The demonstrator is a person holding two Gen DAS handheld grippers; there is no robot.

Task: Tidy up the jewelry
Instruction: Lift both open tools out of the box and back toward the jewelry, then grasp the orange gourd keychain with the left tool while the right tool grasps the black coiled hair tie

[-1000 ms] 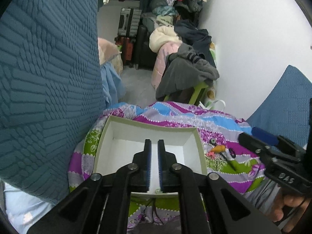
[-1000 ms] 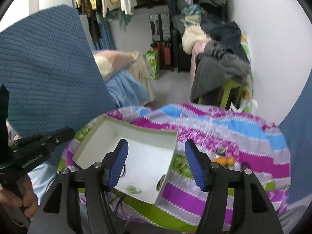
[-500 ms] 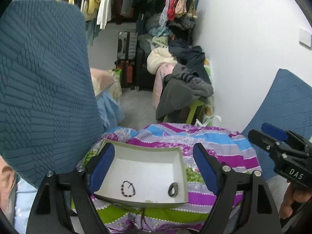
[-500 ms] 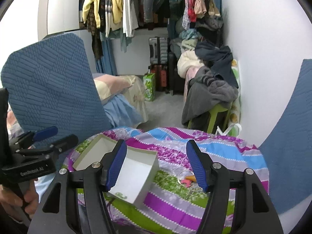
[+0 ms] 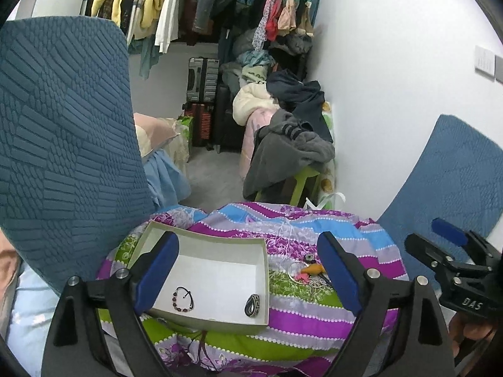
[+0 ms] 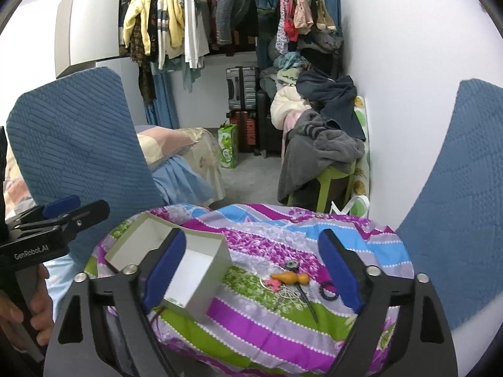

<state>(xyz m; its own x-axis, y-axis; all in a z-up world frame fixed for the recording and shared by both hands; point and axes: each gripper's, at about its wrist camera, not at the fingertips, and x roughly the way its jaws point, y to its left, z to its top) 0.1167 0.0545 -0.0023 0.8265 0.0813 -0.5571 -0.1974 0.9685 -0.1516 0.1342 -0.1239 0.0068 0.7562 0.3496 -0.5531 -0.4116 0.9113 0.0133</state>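
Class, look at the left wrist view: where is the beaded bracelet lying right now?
The beaded bracelet lies on the floor of the white box, in its near-left part, with the patterned ring off to its right.

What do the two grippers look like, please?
Both are black frames with silver bolts and two fingers carrying blue pads. The left gripper has white "GenRobot.AI" lettering on its body, seen from the right wrist. The right gripper shows white "DAS" lettering in the left wrist view. No cables or sleeves show.
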